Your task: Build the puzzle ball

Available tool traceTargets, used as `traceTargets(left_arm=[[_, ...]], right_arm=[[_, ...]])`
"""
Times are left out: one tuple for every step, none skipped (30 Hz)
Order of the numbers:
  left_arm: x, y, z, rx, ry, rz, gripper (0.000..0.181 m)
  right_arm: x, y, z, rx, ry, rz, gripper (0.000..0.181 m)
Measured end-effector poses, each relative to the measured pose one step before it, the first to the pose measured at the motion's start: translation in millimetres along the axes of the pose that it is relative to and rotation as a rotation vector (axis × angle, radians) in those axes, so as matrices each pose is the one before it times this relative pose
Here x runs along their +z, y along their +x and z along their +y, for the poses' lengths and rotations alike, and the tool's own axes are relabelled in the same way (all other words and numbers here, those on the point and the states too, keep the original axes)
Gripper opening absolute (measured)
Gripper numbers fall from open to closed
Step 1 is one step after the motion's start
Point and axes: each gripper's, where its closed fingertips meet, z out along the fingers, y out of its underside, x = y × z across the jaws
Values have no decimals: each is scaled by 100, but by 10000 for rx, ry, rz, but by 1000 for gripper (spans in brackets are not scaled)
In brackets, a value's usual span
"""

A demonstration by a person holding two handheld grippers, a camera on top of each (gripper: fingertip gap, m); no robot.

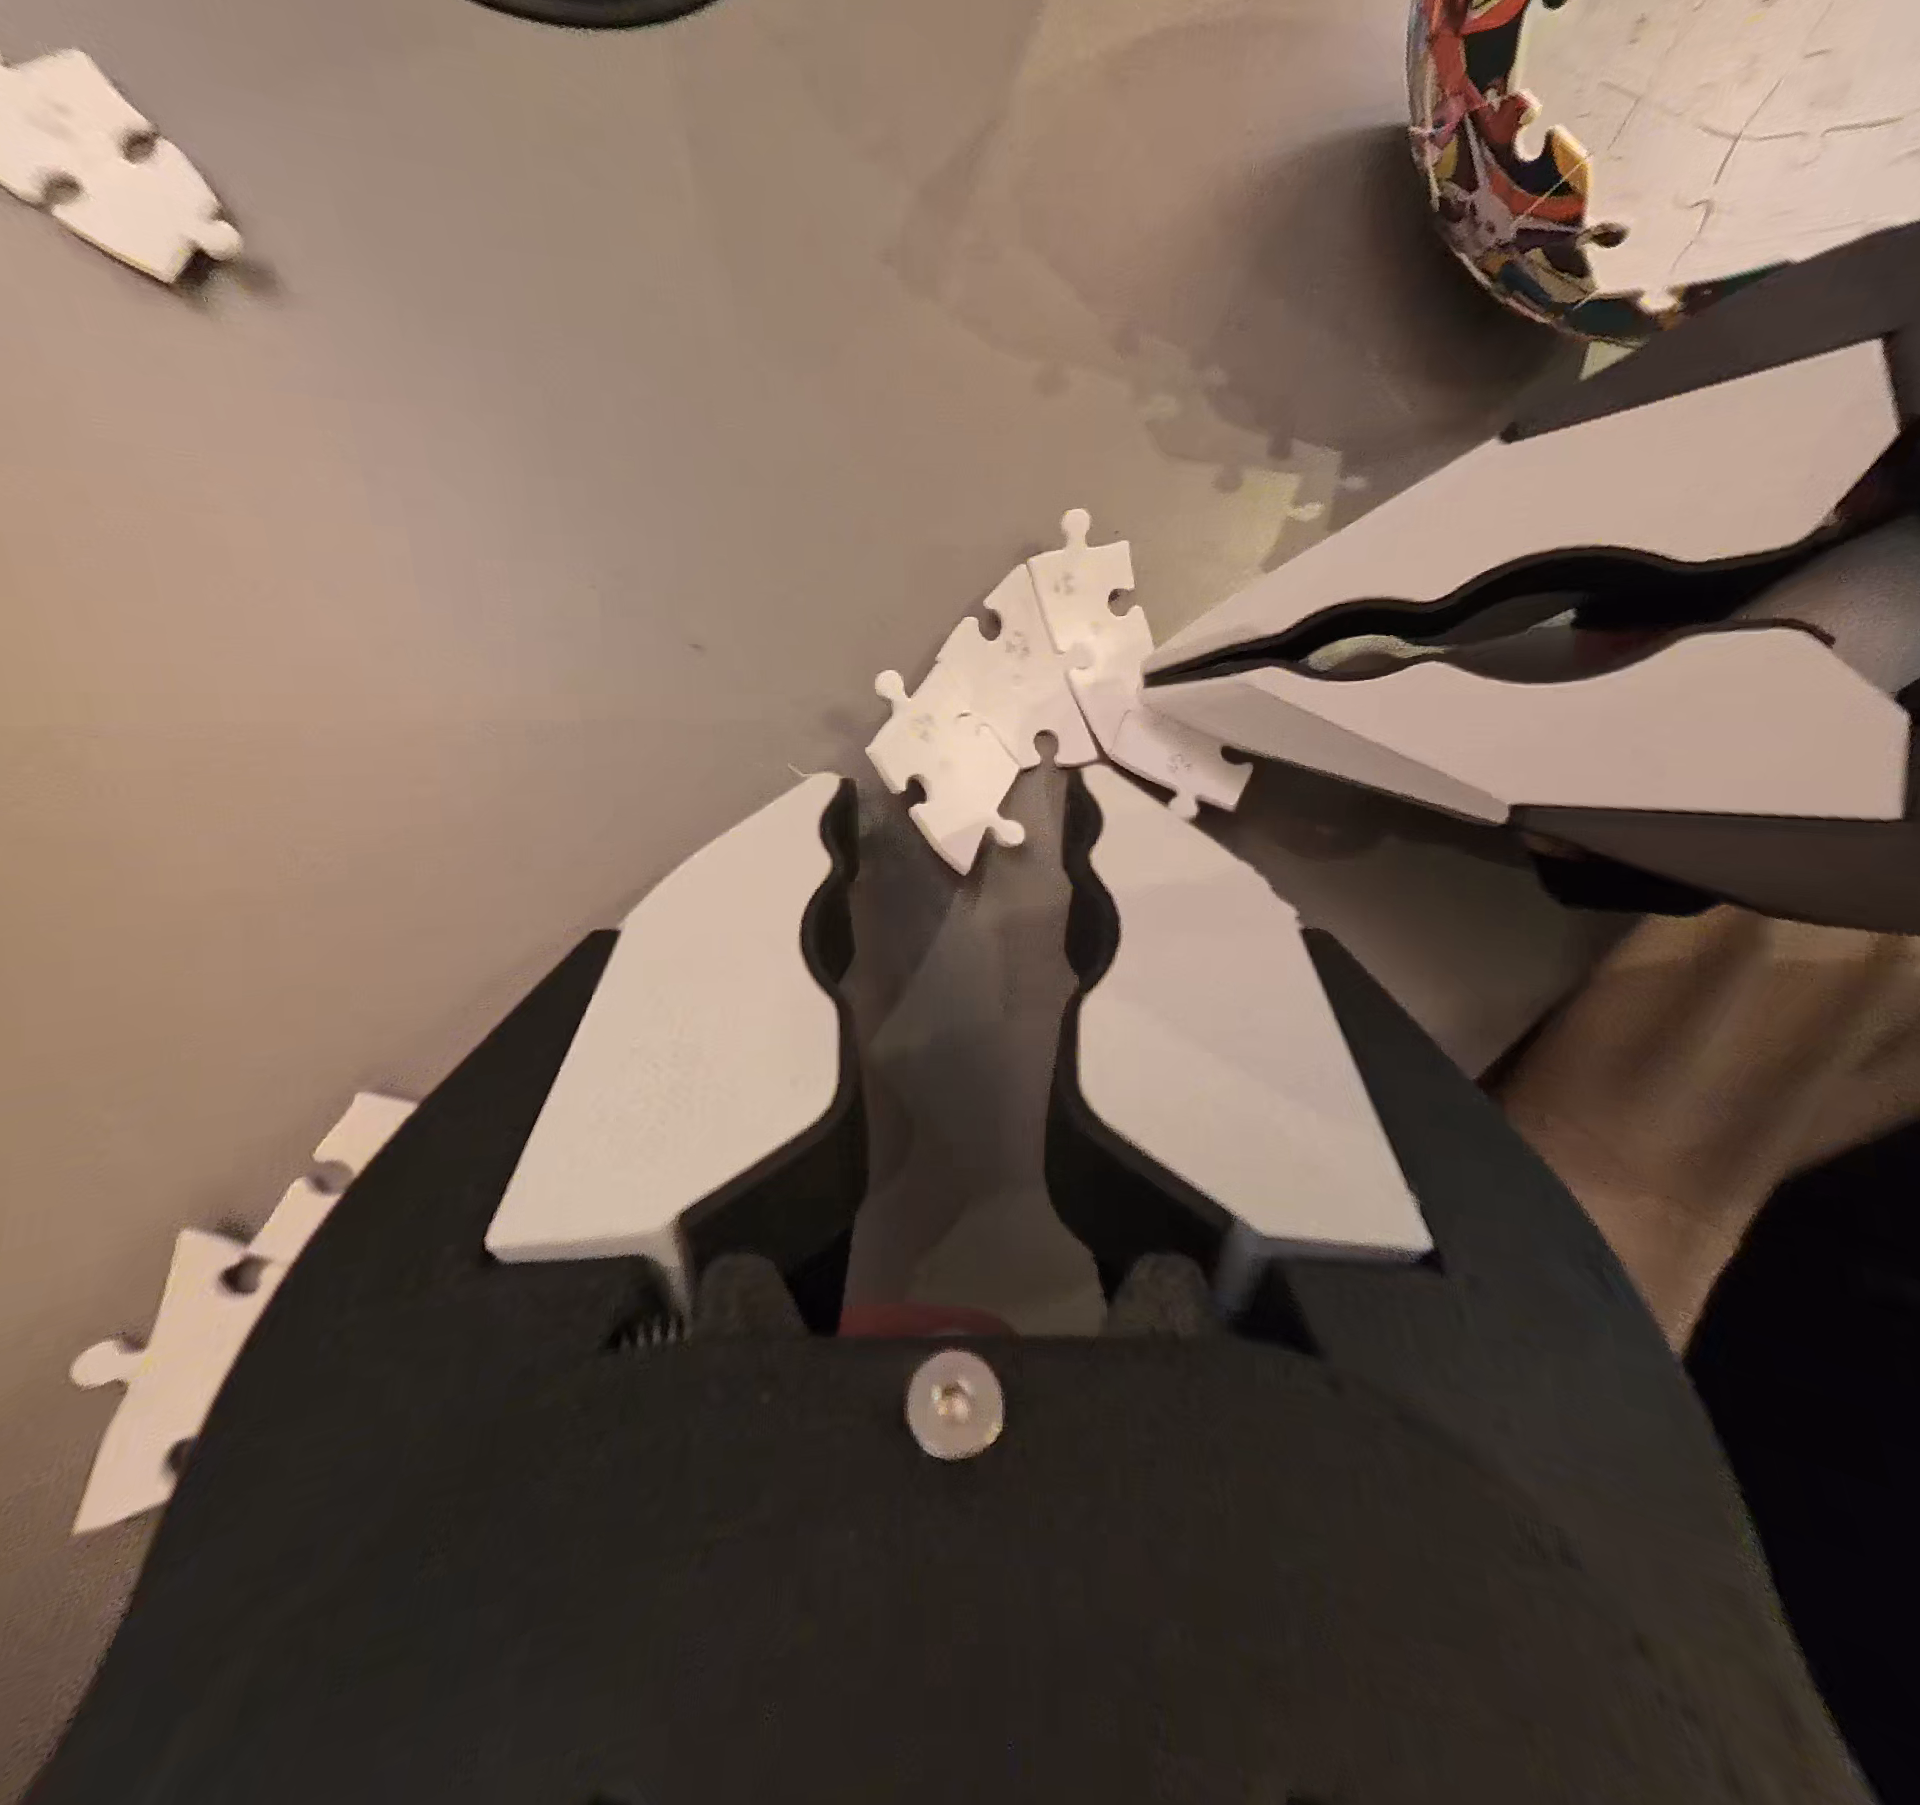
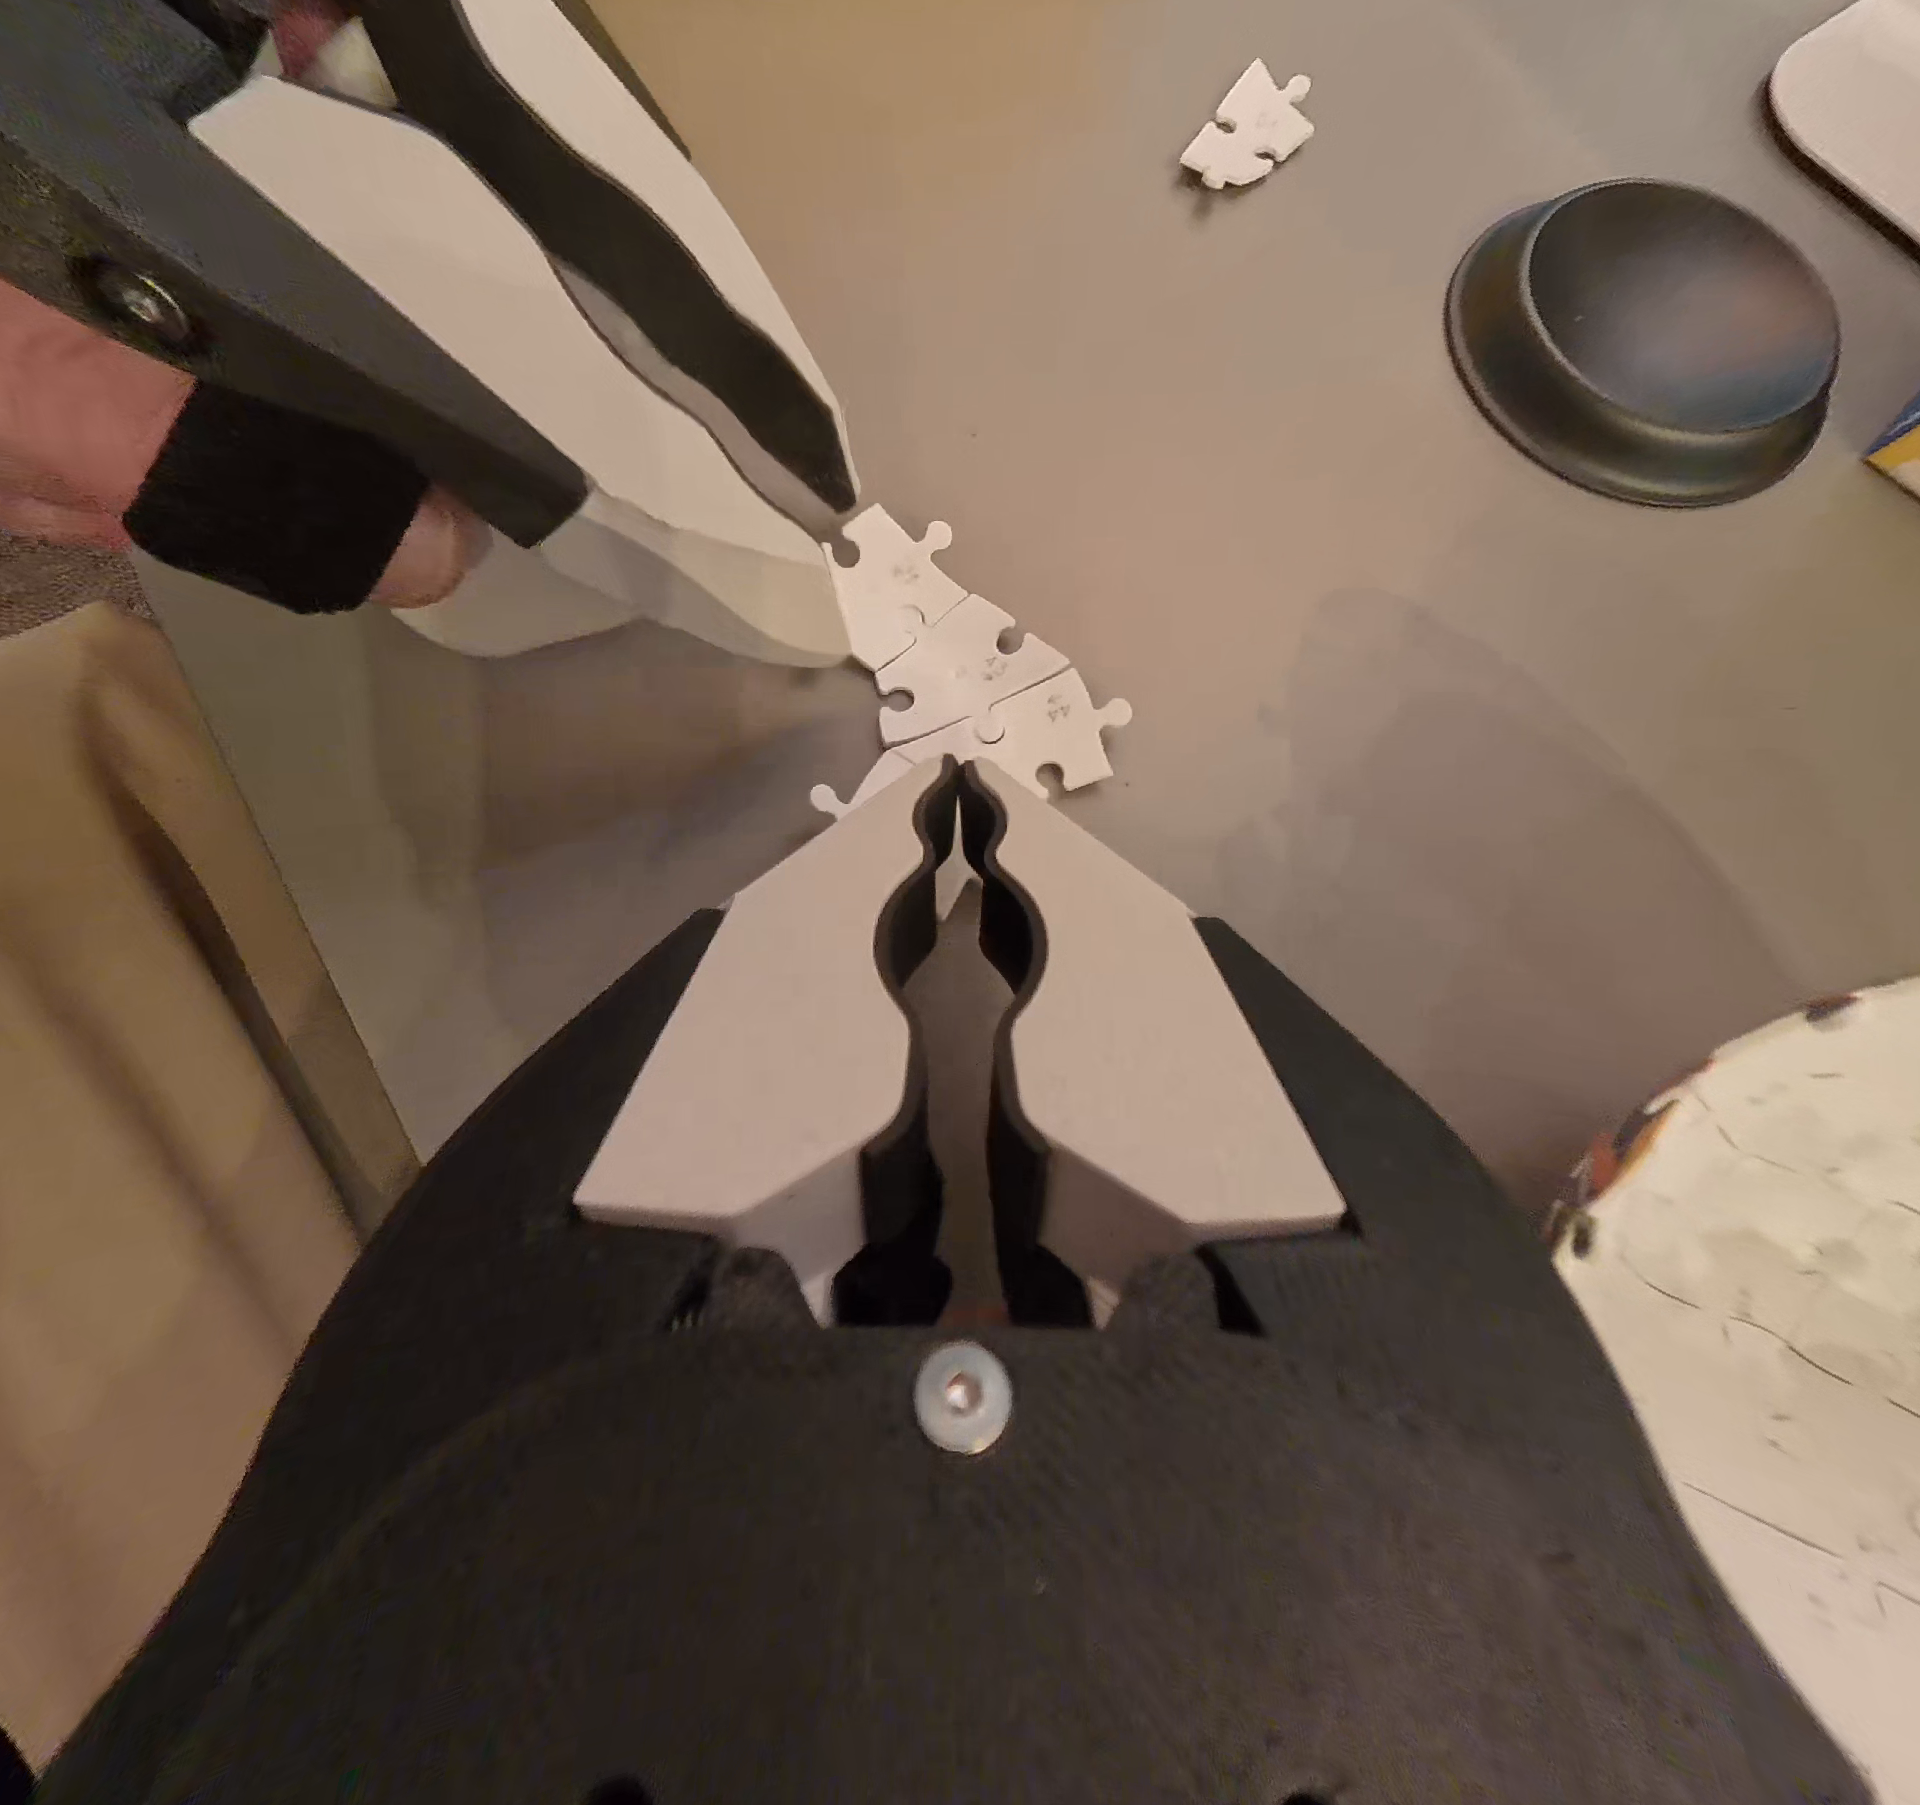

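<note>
A curved strip of joined white puzzle pieces [image 1: 1023, 690] hangs between both tools: right gripper [image 2: 958, 766] jaws pinch its end at 12 o'clock; left gripper [image 1: 961, 799] jaws stand parted, the strip's other end between their tips. The half-built ball [image 1: 1662, 93] sits at 2 o'clock on the grey worktop [image 1: 571, 508].

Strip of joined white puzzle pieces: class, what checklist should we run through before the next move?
1. Right claw shut on the strip: ok.
2. Left claw gripping the strip's other end: not ok, open around it.
3. Strip's joints fully seated: cannot tell.
4. Puzzle ball resting steady: cannot tell.
5. Loose piece clear of both claws: ok.
</note>
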Motion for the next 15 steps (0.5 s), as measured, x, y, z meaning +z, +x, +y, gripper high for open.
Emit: traceTargets(left_arm=[[110,67,6,-84,-8,76,37],[84,144,-23,-107,1,131,35],[90,166,-25,-124,7,148,34],[87,90,1,-104,8,91,33],[60,42,-50,-84,31,51,32],[32,-5,-88,-89,48,33,30],[28,-43,-115,-93,58,15,29],[16,-87,-100,-91,56,3,27],[20,-67,-79,-51,52,8,25],[4,-91,-92,-45,64,-16,22],[12,-111,-73,-47,54,-44,20],[-11,-71,-47,0,46,-45,18],[20,-5,-52,6,48,-14,16],[26,-29,-65,-16,39,-32,14],[45,-38,-51,31,23,-54,11]], right_arm=[[60,-99,71,-16,-27,-39,0],[80,-100,126,17,-50,-50,0],[73,-97,88,57,-25,-62,0],[37,-1,53,33,-24,-22,0],[-6,33,-21,26,1,-7,0],[22,0,42,53,-26,-35,0],[31,-22,25,27,-16,-48,0],[12,-17,-12,5,1,-21,0],[17,2,0,10,-4,-12,0],[5,-11,-6,7,2,-18,0],[-8,-28,-12,-2,8,-23,0],[-13,-17,-12,2,14,-8,0],[-15,2,-5,9,8,2,0],[1,5,-21,8,8,1,0],[2,4,-6,10,6,-8,0]])
